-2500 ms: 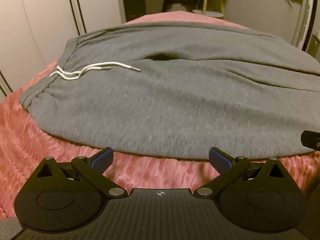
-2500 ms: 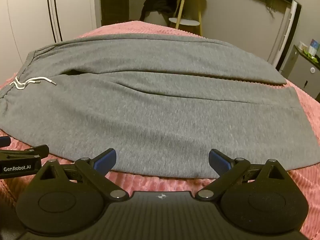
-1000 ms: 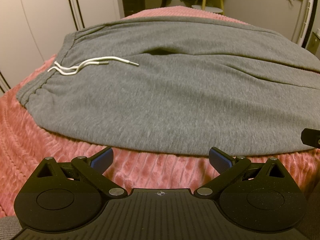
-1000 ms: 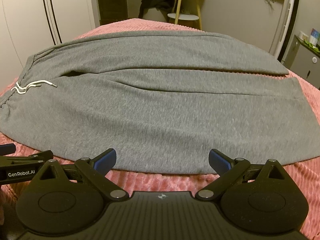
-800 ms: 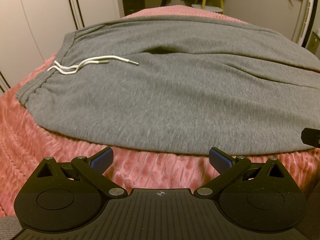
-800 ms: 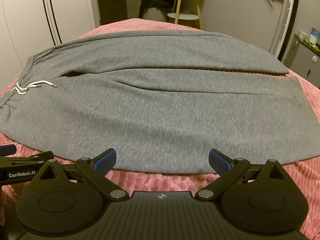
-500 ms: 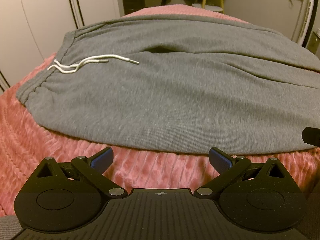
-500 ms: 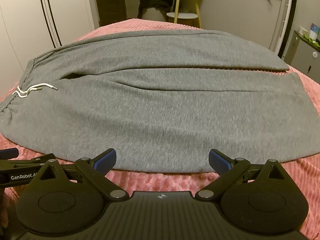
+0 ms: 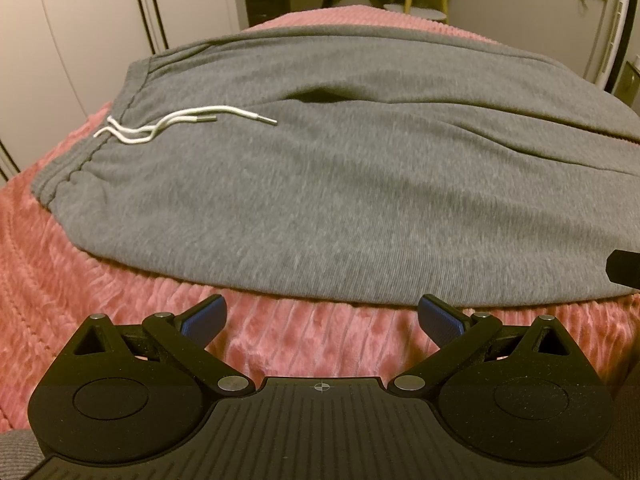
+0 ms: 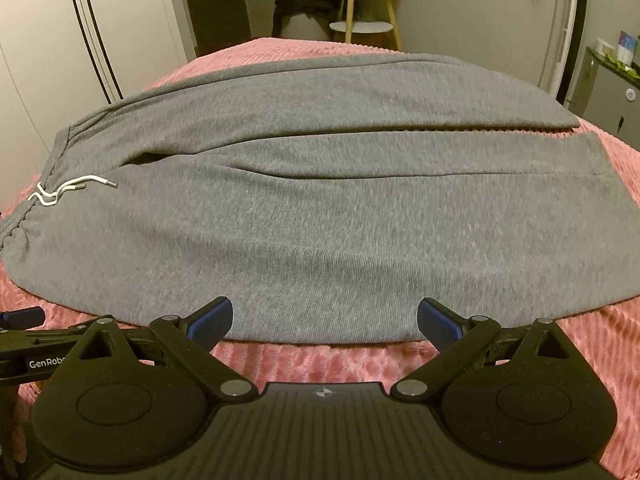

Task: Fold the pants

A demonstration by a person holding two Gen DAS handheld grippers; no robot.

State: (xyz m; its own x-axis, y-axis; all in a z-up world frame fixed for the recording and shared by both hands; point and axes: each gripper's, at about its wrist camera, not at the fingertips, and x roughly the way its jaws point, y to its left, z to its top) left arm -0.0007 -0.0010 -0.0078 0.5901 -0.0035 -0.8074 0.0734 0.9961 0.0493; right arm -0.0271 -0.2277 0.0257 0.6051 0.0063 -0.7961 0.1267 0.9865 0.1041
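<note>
Lying flat on the bed (image 9: pixel 60 280), the pants (image 9: pixel 340 184) spread just beyond both hand-held grippers. Left hand-held gripper (image 9: pixel 320 318) and right hand-held gripper (image 10: pixel 325 320) gape wide, empty, at the near hem.

pink bedspread (image 10: pixel 328 364) | white wardrobe (image 10: pixel 48 52) | possibly stool (image 10: pixel 362 26) | dim light

matt grey knit pants (image 10: pixel 320 220) on ribbed plush pink blanket (image 9: pixel 100 300).

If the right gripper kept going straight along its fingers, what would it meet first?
Most likely the near edge of the grey sweatpants, which lies between the open right gripper fingers' tips. Height above the pink bedspread is unclear, so it might skim over the fabric instead.
</note>
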